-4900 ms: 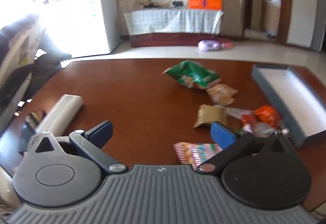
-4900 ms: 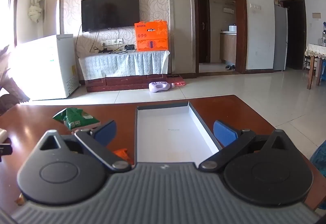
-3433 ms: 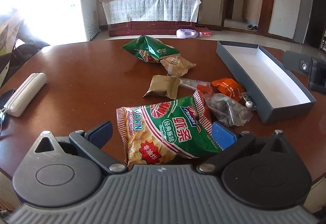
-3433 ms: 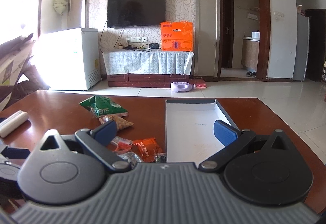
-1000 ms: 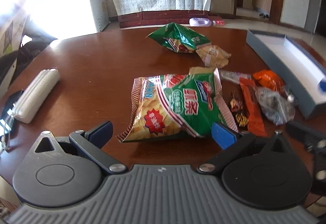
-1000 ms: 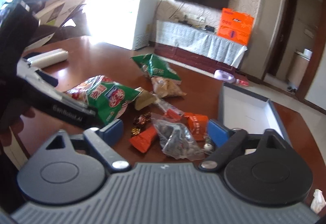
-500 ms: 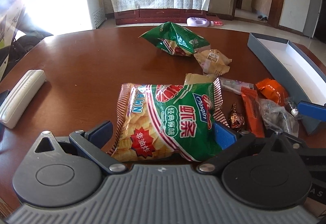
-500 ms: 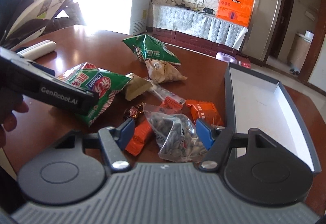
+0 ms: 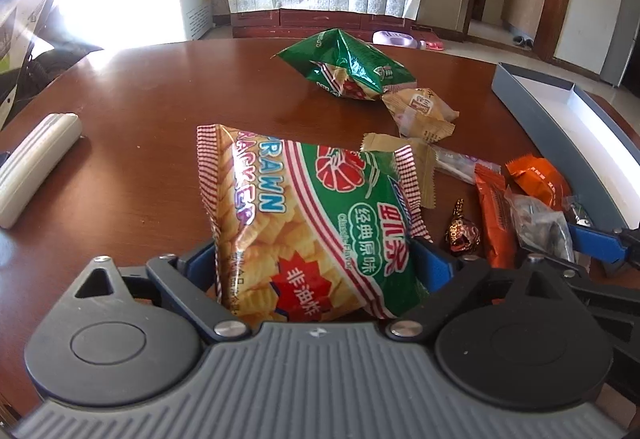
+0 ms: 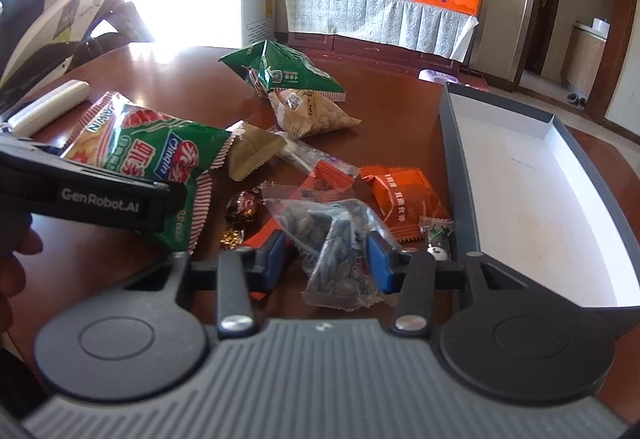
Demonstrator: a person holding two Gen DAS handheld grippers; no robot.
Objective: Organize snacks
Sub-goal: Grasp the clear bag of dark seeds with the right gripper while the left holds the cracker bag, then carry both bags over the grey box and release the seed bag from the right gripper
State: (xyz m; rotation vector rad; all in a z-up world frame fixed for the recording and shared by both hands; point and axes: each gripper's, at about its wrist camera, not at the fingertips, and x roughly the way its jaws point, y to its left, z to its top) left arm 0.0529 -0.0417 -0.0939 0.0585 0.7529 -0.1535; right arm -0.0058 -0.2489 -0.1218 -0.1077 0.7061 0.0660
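A red-and-green prawn cracker bag (image 9: 304, 215) lies on the brown table between the jaws of my left gripper (image 9: 316, 263). The jaws are closing, with the blue pads at the bag's sides, and the bag is not crumpled. My right gripper (image 10: 328, 257) is closing around a clear packet of dark seeds (image 10: 340, 251). Its right pad is at the packet's edge, and a small gap shows at the left pad. The open grey box (image 10: 456, 143) with a white floor lies just right of it.
More snacks lie between the bags and the box: a green bag (image 10: 284, 71), a tan packet (image 10: 308, 111), orange packets (image 10: 404, 195) and foil candies (image 9: 460, 231). A white ribbed case (image 9: 36, 159) rests at the table's left. A hand (image 10: 16, 259) holds the left gripper.
The left gripper has slid forward around the prawn cracker bag and its jaws have narrowed. The right gripper has come down over the seed packet, its jaws much narrower.
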